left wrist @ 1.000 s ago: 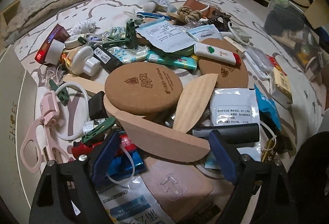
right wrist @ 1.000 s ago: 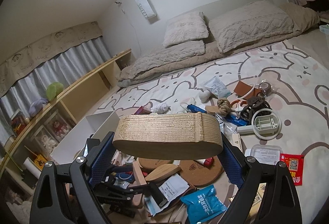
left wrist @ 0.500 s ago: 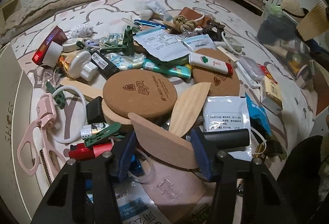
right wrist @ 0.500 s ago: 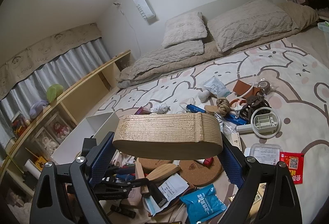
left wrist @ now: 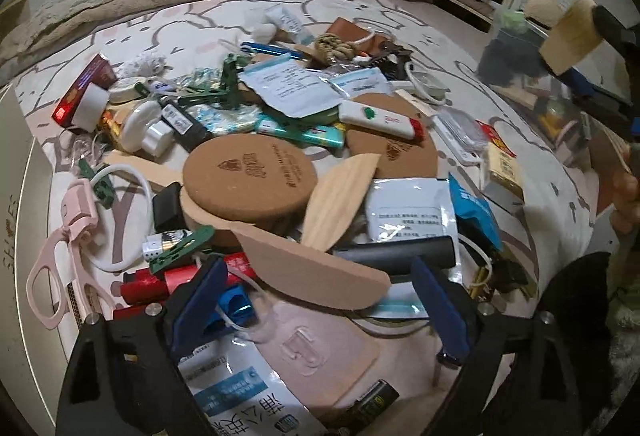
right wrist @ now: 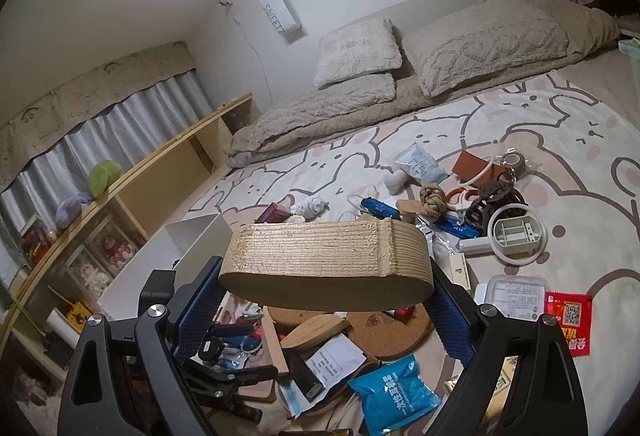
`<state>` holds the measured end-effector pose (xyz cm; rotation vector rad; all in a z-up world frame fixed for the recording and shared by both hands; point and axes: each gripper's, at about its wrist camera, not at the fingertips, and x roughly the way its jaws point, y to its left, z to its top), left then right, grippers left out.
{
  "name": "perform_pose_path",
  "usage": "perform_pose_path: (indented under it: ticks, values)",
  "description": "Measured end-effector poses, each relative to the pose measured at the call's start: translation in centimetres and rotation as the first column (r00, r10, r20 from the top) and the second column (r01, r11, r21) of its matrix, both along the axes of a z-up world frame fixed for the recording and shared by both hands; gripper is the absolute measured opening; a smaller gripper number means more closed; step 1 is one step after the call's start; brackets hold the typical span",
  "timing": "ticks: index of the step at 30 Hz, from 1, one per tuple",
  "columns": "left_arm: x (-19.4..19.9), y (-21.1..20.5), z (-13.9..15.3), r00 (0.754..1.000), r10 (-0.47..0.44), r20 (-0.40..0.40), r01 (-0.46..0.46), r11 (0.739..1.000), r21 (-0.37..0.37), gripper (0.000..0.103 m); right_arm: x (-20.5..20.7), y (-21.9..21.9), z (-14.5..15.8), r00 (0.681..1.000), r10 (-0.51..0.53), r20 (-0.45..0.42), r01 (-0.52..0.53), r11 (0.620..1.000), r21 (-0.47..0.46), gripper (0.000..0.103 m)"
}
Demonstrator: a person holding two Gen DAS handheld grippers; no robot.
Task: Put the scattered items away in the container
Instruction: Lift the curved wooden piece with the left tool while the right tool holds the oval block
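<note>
On the cluttered bed (left wrist: 168,31), my left claw (left wrist: 316,300) is opening around a board (left wrist: 312,268) that may slip, while the right claw (right wrist: 320,310) grips a block (right wrist: 326,262).

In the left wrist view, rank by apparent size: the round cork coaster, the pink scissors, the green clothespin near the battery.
1. Round cork coaster
2. Pink scissors, close behind; they sit at the distorted edge, so unsure
3. Green clothespin, clearly smallest
</note>
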<state>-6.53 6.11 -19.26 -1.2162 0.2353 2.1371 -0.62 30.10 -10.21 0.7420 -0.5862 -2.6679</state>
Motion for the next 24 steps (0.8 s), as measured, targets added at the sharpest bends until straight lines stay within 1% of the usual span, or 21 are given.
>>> perform_pose_path:
  ticks: [4,8,10,12,17,20,22,23,24]
  values:
    - [0.4,1.0,-0.6,0.998,-0.069,-0.001,0.069,0.996,-0.053,0.094,0.0,0.1,0.0,1.000,-0.002,0.001,0.002,1.000,-0.002,0.093]
    - [0.2,1.4,-1.5,0.996,-0.084,-0.002,0.084,0.992,-0.099,0.094,-0.1,0.1,-0.1,1.000,-0.003,0.004,0.003,1.000,-0.007,0.093]
    - [0.0,1.5,-1.7,0.996,-0.089,0.000,0.089,0.991,-0.105,0.095,-0.1,0.2,-0.1,1.000,-0.001,0.004,0.001,1.000,-0.007,0.093]
    - [-0.1,1.6,-1.9,0.996,-0.091,0.001,0.091,0.990,-0.111,0.098,-0.1,0.1,-0.1,1.000,0.002,0.003,-0.002,1.000,-0.005,0.093]
    - [0.1,2.2,-2.2,0.993,-0.111,-0.028,0.106,0.985,-0.139,0.100,-0.1,0.1,-0.1,1.000,0.006,0.002,-0.006,1.000,-0.004,0.093]
    - [-0.1,2.1,-2.1,0.994,-0.104,-0.030,0.099,0.987,-0.128,0.099,-0.1,0.0,-0.1,1.000,0.005,0.003,-0.005,1.000,-0.004,0.093]
    - [-0.1,2.1,-2.1,0.995,-0.098,-0.036,0.093,0.987,-0.129,0.098,-0.1,0.0,-0.1,1.000,0.005,0.003,-0.005,1.000,-0.004,0.093]
    - [0.0,2.2,-2.1,0.994,-0.096,-0.042,0.090,0.987,-0.132,0.093,-0.1,0.0,-0.1,1.000,0.005,0.002,-0.005,1.000,-0.004,0.093]
    - [0.0,2.2,-2.0,0.994,-0.093,-0.049,0.086,0.987,-0.133,0.085,-0.1,0.0,-0.1,1.000,0.005,0.002,-0.005,1.000,-0.004,0.093]
